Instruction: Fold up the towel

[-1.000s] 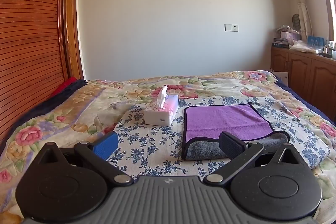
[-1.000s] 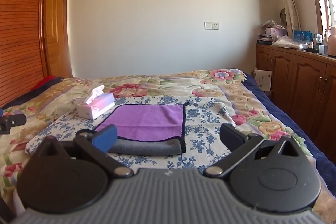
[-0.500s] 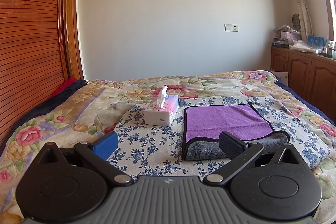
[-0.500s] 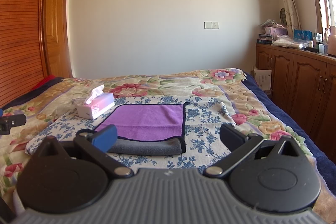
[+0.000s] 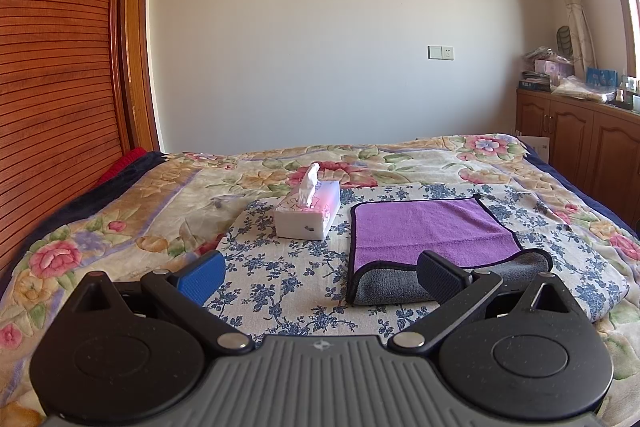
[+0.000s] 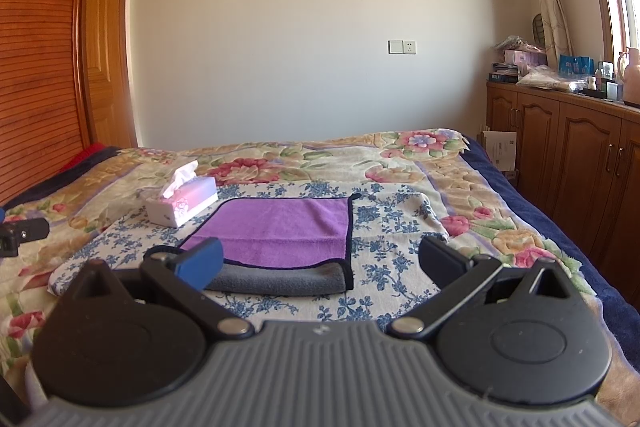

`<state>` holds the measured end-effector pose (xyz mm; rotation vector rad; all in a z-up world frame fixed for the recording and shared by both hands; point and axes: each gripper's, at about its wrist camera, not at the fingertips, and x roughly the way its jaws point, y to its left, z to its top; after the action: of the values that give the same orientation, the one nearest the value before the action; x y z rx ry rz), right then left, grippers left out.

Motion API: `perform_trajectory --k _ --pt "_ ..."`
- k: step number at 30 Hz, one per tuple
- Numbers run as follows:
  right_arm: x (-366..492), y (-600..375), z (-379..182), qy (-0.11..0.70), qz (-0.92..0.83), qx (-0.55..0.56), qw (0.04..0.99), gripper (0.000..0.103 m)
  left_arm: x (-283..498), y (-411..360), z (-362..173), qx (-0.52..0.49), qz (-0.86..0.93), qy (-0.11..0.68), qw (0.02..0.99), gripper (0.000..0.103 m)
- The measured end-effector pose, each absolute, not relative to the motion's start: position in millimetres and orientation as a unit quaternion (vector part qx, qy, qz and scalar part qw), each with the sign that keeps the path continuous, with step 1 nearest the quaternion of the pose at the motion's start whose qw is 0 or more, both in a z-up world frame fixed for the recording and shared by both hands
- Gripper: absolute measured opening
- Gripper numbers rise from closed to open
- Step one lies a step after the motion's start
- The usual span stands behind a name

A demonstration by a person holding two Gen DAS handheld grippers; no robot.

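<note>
Now, towel [image 5: 432,231] flat, fold edge nearside

There was one towel [image 5: 430,231], purple on top and grey beneath. One tissue box [image 5: 308,215] stood just beside it. Both lay on one blue-flowered cloth [image 5: 280,267], spread over one bed [image 5: 120,227]. Two tools were in view: the left tool [image 5: 322,273] and the right tool [image 6: 320,259], each with two fingers, one blue-padded and one black. On the far wall sat one switch-and-socket plate [image 6: 402,47]. The cabinet [image 6: 560,147] along the right side showed at least four doors.
</note>
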<state>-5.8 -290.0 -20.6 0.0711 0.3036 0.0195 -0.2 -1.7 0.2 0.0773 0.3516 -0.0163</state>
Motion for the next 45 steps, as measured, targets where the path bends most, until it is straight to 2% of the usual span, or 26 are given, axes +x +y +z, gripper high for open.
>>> perform_trajectory --k 45 --pt "-2.4 -291.2 -21.4 0.157 0.007 0.038 0.987 0.103 3.2 0.8 -2.5 0.044 -0.012 0.182 0.982 0.103"
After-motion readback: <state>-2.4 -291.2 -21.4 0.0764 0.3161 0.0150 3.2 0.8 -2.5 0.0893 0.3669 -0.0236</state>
